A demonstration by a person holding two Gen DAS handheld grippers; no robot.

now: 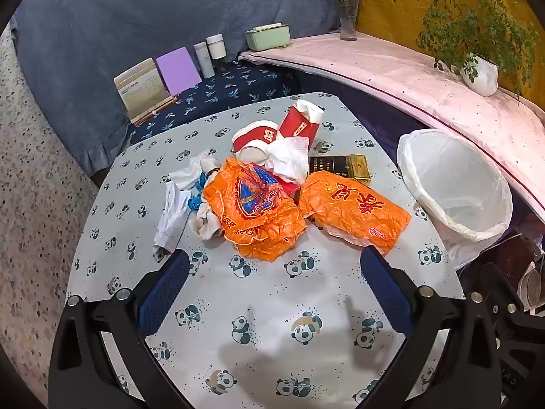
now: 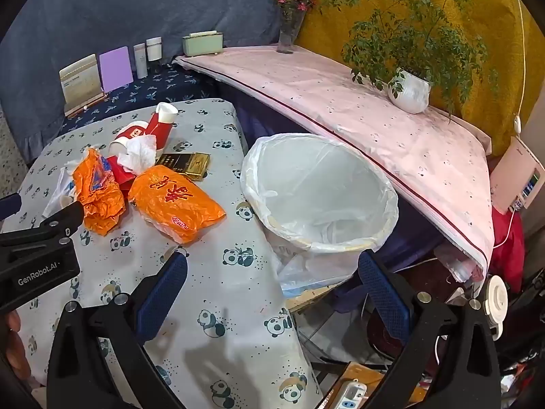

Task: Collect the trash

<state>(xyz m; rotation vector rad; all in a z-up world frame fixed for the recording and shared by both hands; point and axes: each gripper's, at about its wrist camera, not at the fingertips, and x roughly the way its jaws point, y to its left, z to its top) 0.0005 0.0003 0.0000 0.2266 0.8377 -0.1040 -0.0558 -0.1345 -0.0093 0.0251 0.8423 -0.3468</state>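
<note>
A pile of trash lies on the panda-print table (image 1: 259,306): two crumpled orange plastic bags (image 1: 259,211) (image 1: 354,208), two red paper cups (image 1: 269,136), white tissue (image 1: 289,158), a gold and black box (image 1: 344,167) and white scraps (image 1: 177,204). The white-lined trash bin (image 1: 456,184) stands off the table's right edge. My left gripper (image 1: 274,266) hovers open just short of the orange bags, nothing between its fingers. My right gripper (image 2: 272,269) is open above the table's right edge, in front of the bin (image 2: 320,191). The orange bags (image 2: 177,201) lie to its left.
Behind the table a dark blue shelf holds a card stand (image 1: 143,85), a purple card (image 1: 178,70), two bottles (image 1: 211,52) and a green box (image 1: 267,35). A pink-covered ledge (image 1: 408,75) carries a vase and a potted plant (image 1: 480,75). Cables and a power strip (image 2: 351,395) lie below right.
</note>
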